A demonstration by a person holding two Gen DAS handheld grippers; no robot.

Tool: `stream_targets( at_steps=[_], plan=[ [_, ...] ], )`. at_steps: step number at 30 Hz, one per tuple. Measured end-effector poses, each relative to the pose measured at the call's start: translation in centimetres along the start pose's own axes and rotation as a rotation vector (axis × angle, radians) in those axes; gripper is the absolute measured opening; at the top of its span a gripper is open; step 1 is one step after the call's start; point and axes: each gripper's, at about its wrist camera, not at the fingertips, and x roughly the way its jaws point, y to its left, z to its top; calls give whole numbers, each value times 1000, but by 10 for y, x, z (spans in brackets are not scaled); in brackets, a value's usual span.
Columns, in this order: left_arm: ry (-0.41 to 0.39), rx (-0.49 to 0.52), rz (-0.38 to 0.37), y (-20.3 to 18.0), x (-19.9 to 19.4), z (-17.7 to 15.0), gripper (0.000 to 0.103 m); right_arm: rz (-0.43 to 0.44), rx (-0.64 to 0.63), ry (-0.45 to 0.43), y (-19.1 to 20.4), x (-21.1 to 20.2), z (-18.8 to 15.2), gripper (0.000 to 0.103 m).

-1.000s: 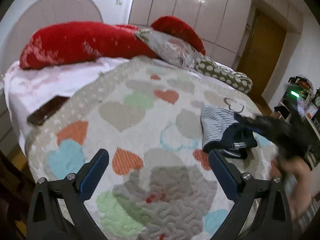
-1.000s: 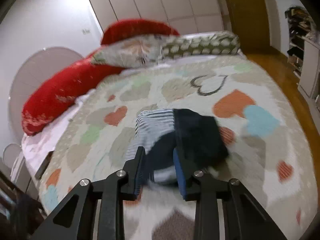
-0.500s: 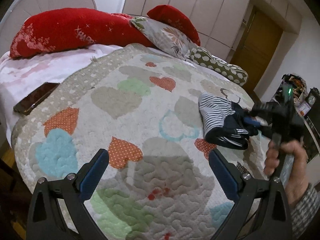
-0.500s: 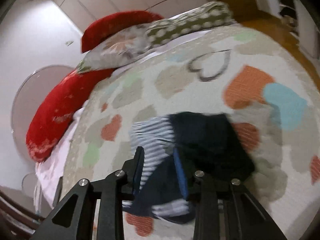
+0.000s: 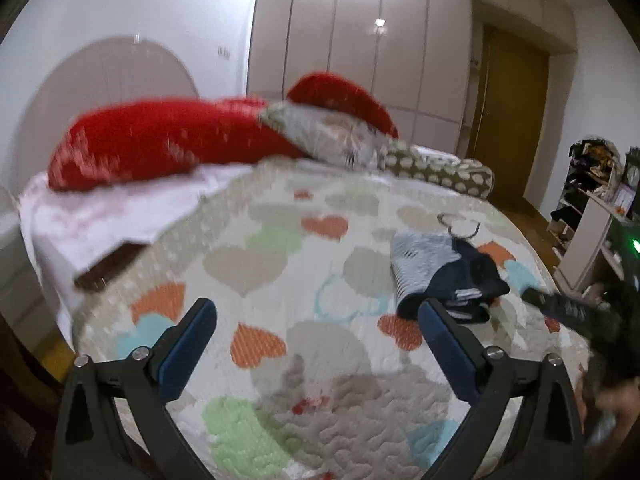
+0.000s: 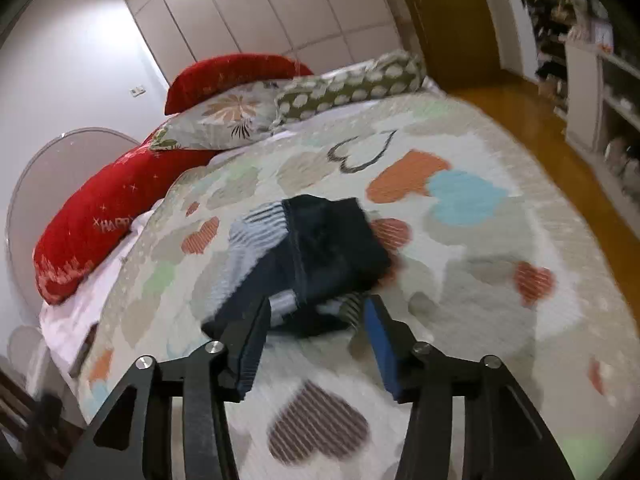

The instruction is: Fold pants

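The pants (image 5: pixel 440 276) lie folded in a small bundle on the heart-patterned quilt (image 5: pixel 280 264), dark navy with a blue-and-white striped part. In the right wrist view the bundle (image 6: pixel 316 256) lies just beyond my right gripper (image 6: pixel 316 320), which is open with nothing between its pads. My left gripper (image 5: pixel 316 316) is wide open and empty, over the quilt to the left of the pants. The right gripper also shows blurred at the right edge of the left wrist view (image 5: pixel 576 312).
Red pillows (image 5: pixel 168 144), a floral pillow (image 5: pixel 332 136) and a spotted bolster (image 5: pixel 436 168) lie at the head of the bed. A dark phone (image 5: pixel 108 268) lies on the white sheet at the left. Shelves (image 5: pixel 592 216) stand right of the bed; wooden floor (image 6: pixel 532 120) lies beyond.
My right gripper has opened, let go of the pants and drawn back from them. The bundle now rests on the quilt. The left gripper stayed open and tilted upward.
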Motion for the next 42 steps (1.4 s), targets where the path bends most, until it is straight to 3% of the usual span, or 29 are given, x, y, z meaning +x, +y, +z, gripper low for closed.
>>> stream_targets(
  at_steps=[4, 7, 12, 14, 18, 26, 37, 42],
  plan=[
    [-127, 39, 33, -20, -32, 9, 103, -44, 45, -55, -15, -35, -25, 60],
    [-211, 51, 7, -31, -54, 17, 103, -72, 72, -78, -22, -55, -41, 62],
    [-241, 83, -26, -45, -72, 35, 103, -133, 15, -125, -16, -76, -56, 66],
    [-216, 87, -34, -48, -74, 41, 103, -143, -6, -143, -12, -82, -61, 68],
    [-90, 66, -52, -50, -61, 42, 103, -165, -34, -156, -6, -86, -71, 75],
    [126, 37, -76, -52, -28, 14, 103, -188, -11, -66, -11, -67, -88, 76],
    [171, 152, -106, -82, -27, -18, 103, -256, -30, -40, -10, -57, -98, 77],
    [192, 153, -102, -81, -21, -20, 103, -282, -18, -24, -15, -51, -101, 77]
  ],
)
